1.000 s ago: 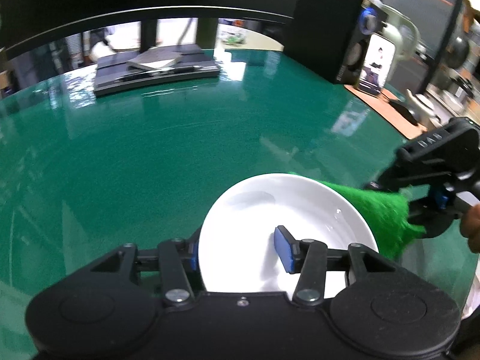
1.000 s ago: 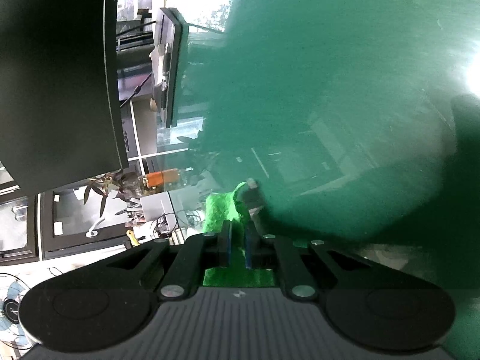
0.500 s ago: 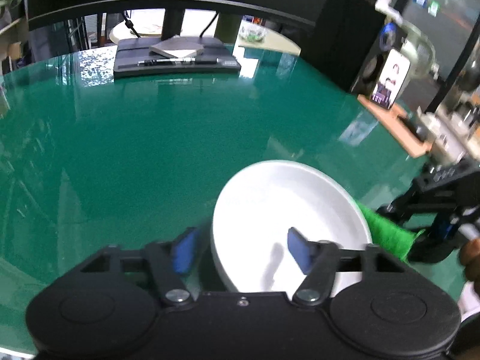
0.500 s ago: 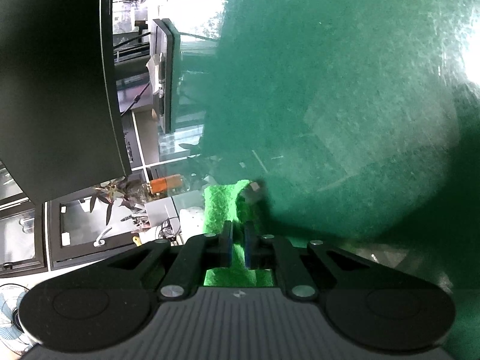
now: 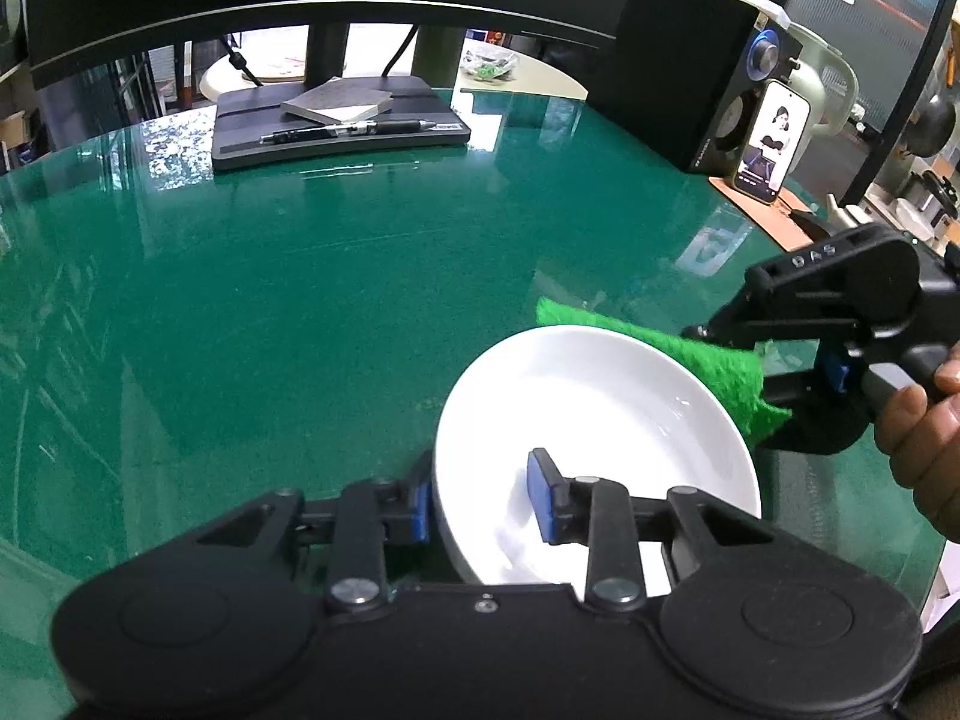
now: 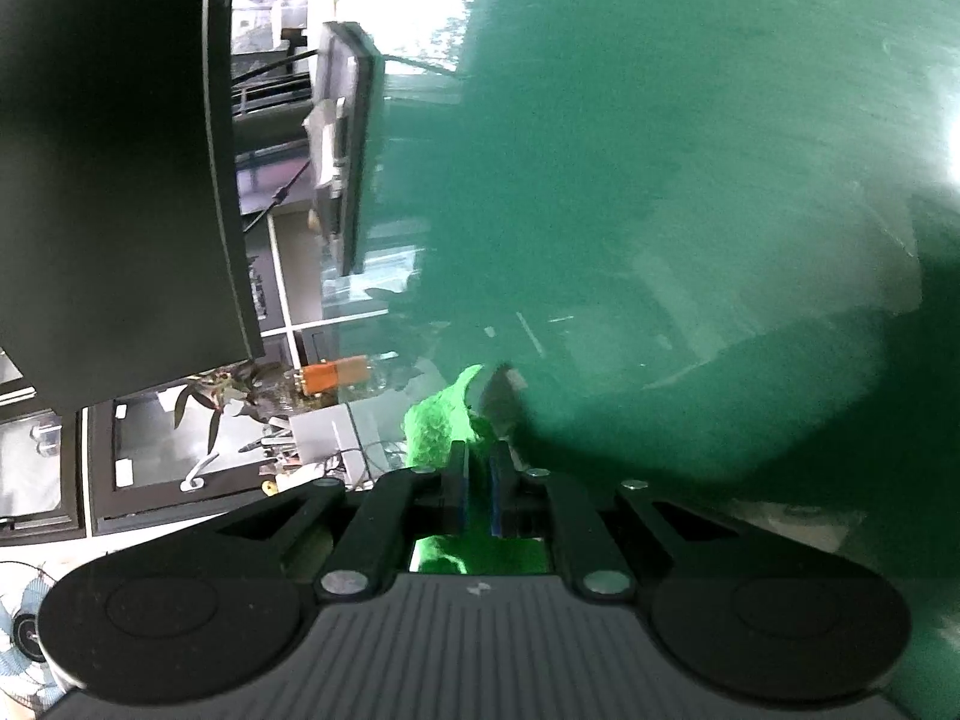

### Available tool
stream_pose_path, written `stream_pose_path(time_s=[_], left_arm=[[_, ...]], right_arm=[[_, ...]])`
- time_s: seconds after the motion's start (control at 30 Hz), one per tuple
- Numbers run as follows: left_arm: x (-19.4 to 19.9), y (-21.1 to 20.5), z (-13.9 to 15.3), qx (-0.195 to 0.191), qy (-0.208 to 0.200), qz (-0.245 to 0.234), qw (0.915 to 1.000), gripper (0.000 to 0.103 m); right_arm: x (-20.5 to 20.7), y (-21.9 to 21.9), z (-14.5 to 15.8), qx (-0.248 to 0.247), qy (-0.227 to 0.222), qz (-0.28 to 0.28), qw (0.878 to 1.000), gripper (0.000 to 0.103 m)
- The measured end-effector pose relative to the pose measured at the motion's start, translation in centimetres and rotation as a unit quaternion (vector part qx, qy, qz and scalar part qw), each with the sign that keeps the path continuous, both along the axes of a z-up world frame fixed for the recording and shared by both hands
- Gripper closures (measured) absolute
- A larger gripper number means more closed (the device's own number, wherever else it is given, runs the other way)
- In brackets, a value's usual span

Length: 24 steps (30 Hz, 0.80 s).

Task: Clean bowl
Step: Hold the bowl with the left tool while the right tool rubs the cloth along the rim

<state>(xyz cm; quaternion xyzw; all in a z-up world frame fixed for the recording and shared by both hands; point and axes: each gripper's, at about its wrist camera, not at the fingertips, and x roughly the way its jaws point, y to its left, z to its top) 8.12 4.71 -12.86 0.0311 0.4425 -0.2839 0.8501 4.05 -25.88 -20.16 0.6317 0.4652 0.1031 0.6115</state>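
Observation:
A white bowl is tilted above the green table. My left gripper is shut on the bowl's near rim, one blue pad inside and one outside. My right gripper comes in from the right and is shut on a green scouring pad, which lies against the bowl's far right rim. In the right wrist view the gripper pinches the green pad between its blue pads; the bowl does not show there.
A monitor stand base with a pen and a small block stands at the back. A black speaker and a phone stand at the back right. The green table spreads left of the bowl.
The left gripper's jaws have closed from wide apart onto the bowl's rim. The right gripper has lifted the green pad from beside the bowl up onto its far right rim.

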Motion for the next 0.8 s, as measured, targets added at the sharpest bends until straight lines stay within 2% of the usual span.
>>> stream_pose_path(time_s=[0.33,0.53,0.63,0.8], left_arm=[[0.2,-0.4,0.0,0.008,-0.007,-0.022,0.9997,0.069],[0.2,-0.6,0.0,0.014,-0.01,-0.027,0.9995,0.069],[0.3,-0.5,0.0,0.01,-0.007,-0.033,0.9994,0.068],[0.1,-0.9,0.0,0.01,-0.008,-0.051,0.9986,0.066]], right_arm=[[-0.8,-0.2,-0.2,0.02,0.0,-0.008,1.0,0.095],[3.3,1.5,-0.1,0.0,-0.023,0.011,1.0,0.095],[3.7,1.7,0.4,-0.007,-0.027,0.021,0.999,0.094],[0.8,0.0,0.3,0.002,-0.007,0.006,1.0,0.095]])
